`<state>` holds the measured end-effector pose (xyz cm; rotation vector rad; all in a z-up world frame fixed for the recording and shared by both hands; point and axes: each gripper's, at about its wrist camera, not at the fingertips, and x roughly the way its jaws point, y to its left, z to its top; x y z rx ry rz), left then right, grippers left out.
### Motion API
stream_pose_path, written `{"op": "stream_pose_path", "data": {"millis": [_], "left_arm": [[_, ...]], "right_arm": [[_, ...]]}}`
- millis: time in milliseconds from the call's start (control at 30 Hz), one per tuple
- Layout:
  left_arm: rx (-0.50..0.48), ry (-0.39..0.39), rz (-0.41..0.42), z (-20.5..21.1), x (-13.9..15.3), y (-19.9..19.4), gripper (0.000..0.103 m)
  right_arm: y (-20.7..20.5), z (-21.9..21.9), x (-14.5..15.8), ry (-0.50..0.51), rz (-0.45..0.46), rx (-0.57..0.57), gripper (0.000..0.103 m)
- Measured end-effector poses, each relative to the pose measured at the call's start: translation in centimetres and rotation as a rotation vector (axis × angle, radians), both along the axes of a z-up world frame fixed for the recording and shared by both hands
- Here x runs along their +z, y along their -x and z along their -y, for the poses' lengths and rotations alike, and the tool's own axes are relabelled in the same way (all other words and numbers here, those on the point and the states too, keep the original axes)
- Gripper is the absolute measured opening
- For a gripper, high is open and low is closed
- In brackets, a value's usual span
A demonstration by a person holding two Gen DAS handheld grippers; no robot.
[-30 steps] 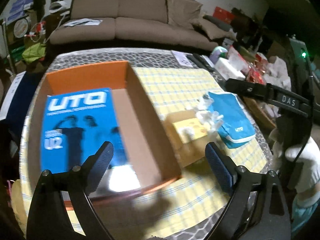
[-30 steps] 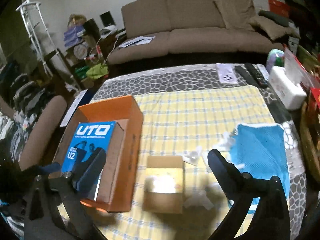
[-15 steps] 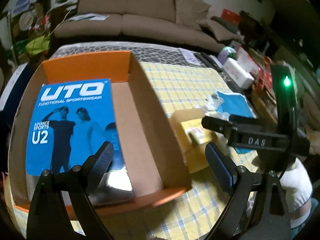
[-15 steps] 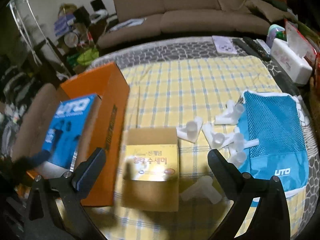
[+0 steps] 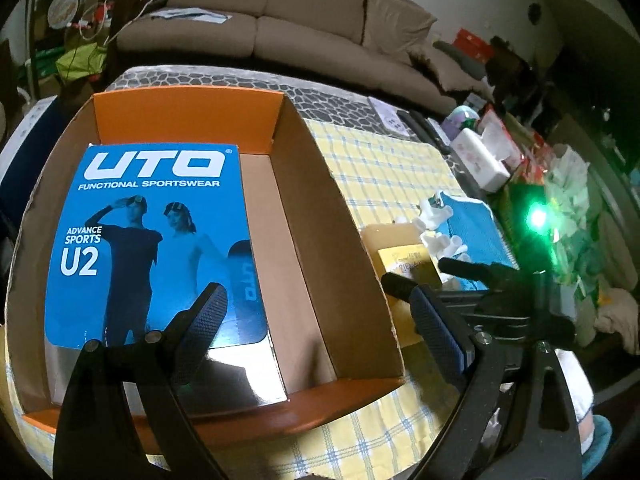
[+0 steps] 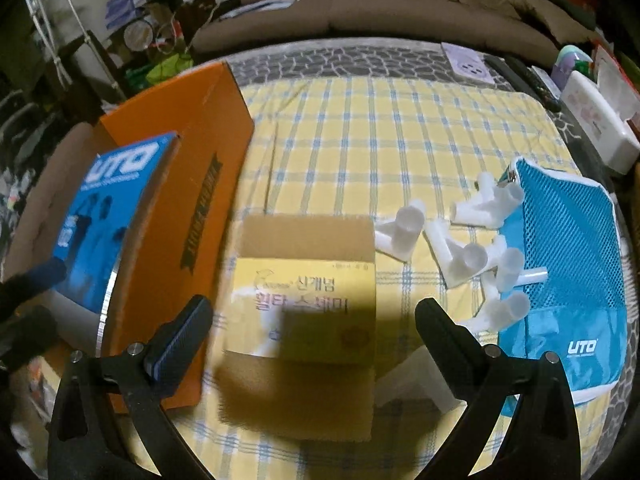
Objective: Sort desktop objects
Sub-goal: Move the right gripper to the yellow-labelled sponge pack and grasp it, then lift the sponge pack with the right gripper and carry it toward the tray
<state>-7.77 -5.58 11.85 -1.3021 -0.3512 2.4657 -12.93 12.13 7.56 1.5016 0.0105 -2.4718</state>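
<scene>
The right gripper hung with jaws spread wide and empty over the yellow box. Left of that box stood the orange box, where the left gripper, jaws likewise apart, hovered above the UTO pack. White fittings and a blue pouch lay right of the yellow box.

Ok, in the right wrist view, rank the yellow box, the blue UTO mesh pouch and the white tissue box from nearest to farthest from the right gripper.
From the right gripper:
1. Yellow box, directly ahead between the open fingers.
2. Blue UTO mesh pouch, off to the right.
3. White tissue box, far right at the table's edge.
</scene>
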Motion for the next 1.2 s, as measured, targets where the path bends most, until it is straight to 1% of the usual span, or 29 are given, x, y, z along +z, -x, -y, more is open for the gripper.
{"op": "stream_pose_path", "data": {"millis": [67,100,133,267,400,433,467,533,633,667,800,1000,1133,1200], "left_arm": [[0.000,-0.008,-0.002,0.0,0.1,-0.1,0.092],[-0.002,-0.011,-0.002,0.0,0.2,-0.1,0.092],[-0.005,-0.014,-0.003,-0.1,0.2,-0.1,0.092],[-0.020,-0.030,-0.004,-0.4,0.3,-0.1,0.092],[-0.038,-0.089,-0.004,-0.4,0.3,-0.1,0.092],[-0.046,-0.113,-0.005,-0.5,0.4,-0.1,0.092],[-0.061,-0.144,-0.010,-0.6,0.6,-0.2,0.092],[-0.089,-0.179,-0.026,-1.0,0.9,-0.4,0.092],[-0.127,-0.193,-0.064,-1.8,1.6,-0.9,0.092],[-0.145,-0.196,-0.086,-2.2,2.0,-1.1,0.093],[-0.143,-0.199,-0.117,-2.2,2.9,-1.2,0.097],[-0.125,-0.250,-0.087,-1.4,2.6,-0.4,0.097],[-0.128,-0.236,-0.074,-1.3,2.4,-0.4,0.097],[-0.129,-0.241,-0.067,-1.3,2.4,-0.4,0.096]], "right_arm": [[0.2,0.0,-0.6,0.002,0.013,0.011,0.093],[0.3,-0.1,-0.8,0.031,0.021,0.018,0.090],[0.3,-0.3,-0.9,0.067,0.028,0.020,0.080],[0.1,-1.5,-0.3,0.109,0.006,-0.015,0.080],[-0.3,-3.4,1.8,0.232,-0.036,-0.062,0.080],[-0.5,-4.0,2.4,0.280,-0.050,-0.070,0.080],[-0.7,-4.9,3.1,0.353,-0.065,-0.083,0.080],[-0.8,-6.0,3.9,0.477,-0.080,-0.098,0.080],[-0.9,-7.3,4.6,0.690,-0.082,-0.116,0.080],[-0.9,-7.4,4.7,0.731,-0.078,-0.109,0.080],[-0.8,-6.2,4.9,0.789,-0.058,-0.056,0.080],[-1.1,-3.7,4.9,0.809,-0.044,0.017,0.080],[-1.4,-2.1,4.6,0.843,-0.022,0.058,0.080],[-1.5,-1.4,4.7,0.850,-0.014,0.083,0.080]]}}
